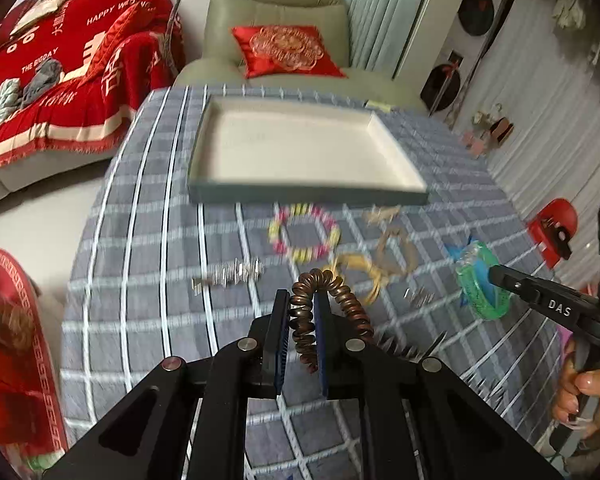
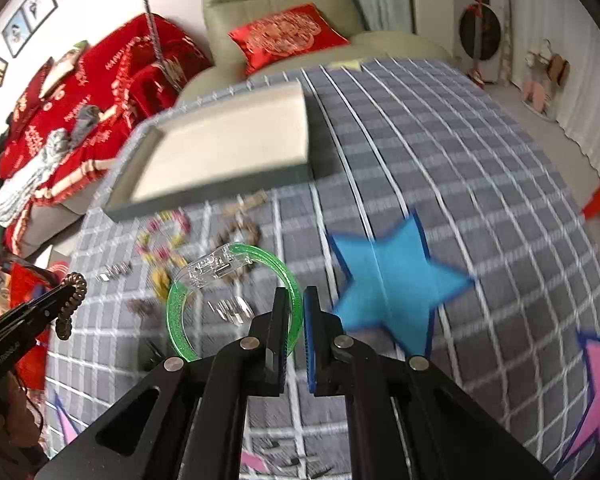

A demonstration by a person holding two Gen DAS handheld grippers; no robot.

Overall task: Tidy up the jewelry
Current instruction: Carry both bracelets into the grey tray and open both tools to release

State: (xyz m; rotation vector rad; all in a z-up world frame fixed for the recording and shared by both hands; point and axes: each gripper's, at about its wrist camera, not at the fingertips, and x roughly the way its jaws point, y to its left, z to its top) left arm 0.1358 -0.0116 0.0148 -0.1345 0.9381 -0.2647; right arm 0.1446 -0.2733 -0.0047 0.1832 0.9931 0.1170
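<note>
Left tongs (image 1: 302,320) clamped on a brown coil bracelet (image 1: 328,312), springy stacked-disc spiral, part pinched betw. the blue pads, rest arching out past the tips and draping down the right side. Right tongs (image 2: 296,320) closed on a green bangle (image 2: 236,300): thin, glittery translucent plastic w/ a clear clasp block at the far side, held by one narrow stretch of rim, most of the ring hanging out to the left of the tips. Both pieces look lifted clear of the worktop (image 1: 140,280), a soft grey checked cloth. Risks, as I judge: bangle is hard and slick, gripped off-centre, so it could swing or pivot out; the coil is stretchy, could slither thru the pads or snag on smth. Ahead of both tongs, the shallow box lid (image 1: 300,148), pale card inside, dark rim, nothing in it — probable drop spot. Betw. tongs and lid, loose on the cloth: pink-yellow bead bracelet (image 1: 304,232), a wooden bead ring (image 1: 396,250), silver hair clip (image 1: 236,274); a low carry could drag them. Blue paper star (image 2: 396,280) just right of the right tongs.
</note>
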